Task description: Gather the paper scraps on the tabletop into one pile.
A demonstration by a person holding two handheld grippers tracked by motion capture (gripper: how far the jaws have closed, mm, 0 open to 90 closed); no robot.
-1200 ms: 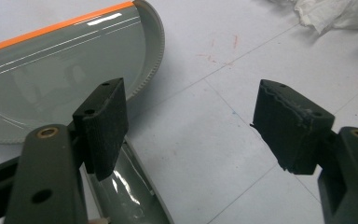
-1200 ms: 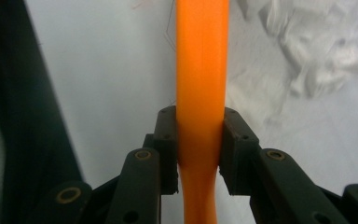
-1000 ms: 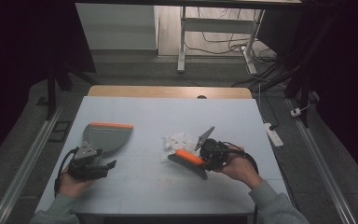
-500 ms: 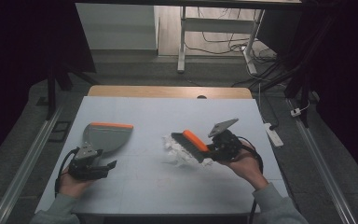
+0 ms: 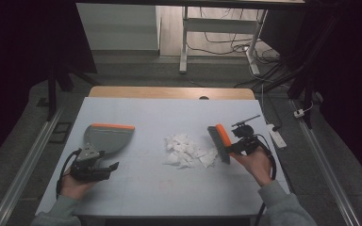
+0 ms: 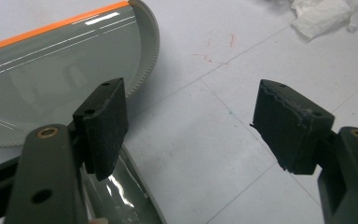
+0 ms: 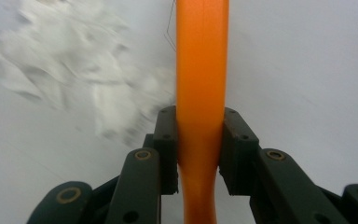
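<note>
since a second ago our right tool [image 5: 233, 145], clamped on the orange brush [image 5: 219, 142], has swung from mid-pile to the right edge of the paper scraps [image 5: 187, 151] on the tabletop [image 5: 146, 188]. that sets up a sweep toward the dustpan [image 5: 106, 137], lying by our open, empty left tool [image 5: 104, 168].

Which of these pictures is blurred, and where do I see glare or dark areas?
Right gripper view: the paper scraps are smeared by blur, while the orange brush handle in the right gripper stays sharp. Left gripper view: sharp, with white glare streaks on the grey dustpan. High view: the table is evenly lit, and the room around it is almost black.
</note>
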